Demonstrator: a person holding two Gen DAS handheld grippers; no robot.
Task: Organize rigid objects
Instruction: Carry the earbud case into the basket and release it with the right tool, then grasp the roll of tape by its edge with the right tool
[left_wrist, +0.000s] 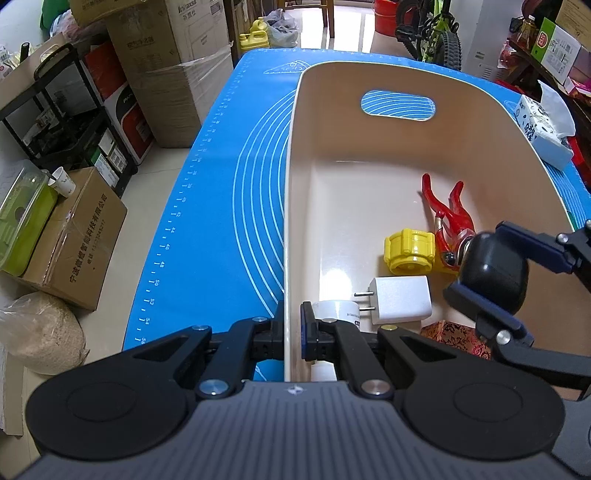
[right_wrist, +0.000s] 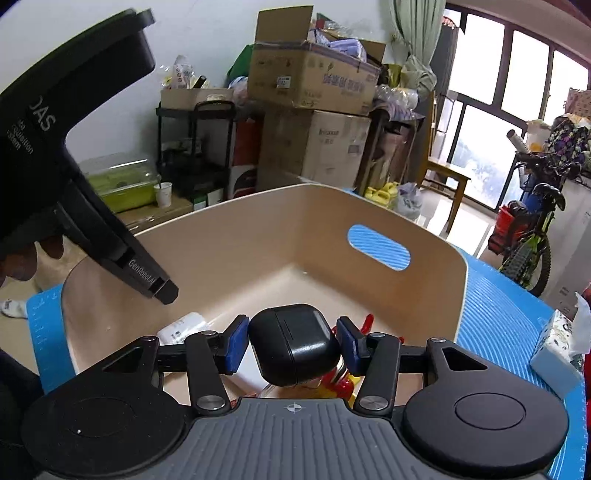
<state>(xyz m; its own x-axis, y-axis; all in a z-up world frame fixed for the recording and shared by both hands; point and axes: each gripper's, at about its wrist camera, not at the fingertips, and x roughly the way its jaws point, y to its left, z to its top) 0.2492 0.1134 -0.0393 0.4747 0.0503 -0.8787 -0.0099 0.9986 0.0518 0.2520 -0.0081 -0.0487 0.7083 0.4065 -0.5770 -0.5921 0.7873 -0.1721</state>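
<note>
A: The beige bin (left_wrist: 369, 140) is gripped at its near wall by the left gripper (left_wrist: 293, 332); the jaws are clamped on the rim, one finger outside and one inside. The bin is thereby steadied on the blue mat (left_wrist: 221, 184).

B: And the black earbud case (right_wrist: 293, 343)?

A: It is held between the blue pads (right_wrist: 236, 341) of the right gripper (right_wrist: 293, 345), the jaws closed against its two sides, and it is carried above the bin's floor, over the near end. Whether the right-hand pad is pressed fully against the case cannot be told from the right wrist view; a sliver of gap seems to be shown there.

B: What could be spoiled from here?

A: The case is rounded and glossy, so it is judged likely to slip or rotate out if the grip is loosened early. If it is dropped from height, the lid could be sprung open.

B: And the things underneath?

A: The yellow cap (left_wrist: 408, 251), the red clamp (left_wrist: 448, 214) and the white charger (left_wrist: 400, 299) are crowded below the case. A landing on them could leave the case tilted, or the charger's prongs could be struck.

B: The bin itself?

A: It could be tipped or dragged if the rim is pulled sideways while the case is lowered.
</note>
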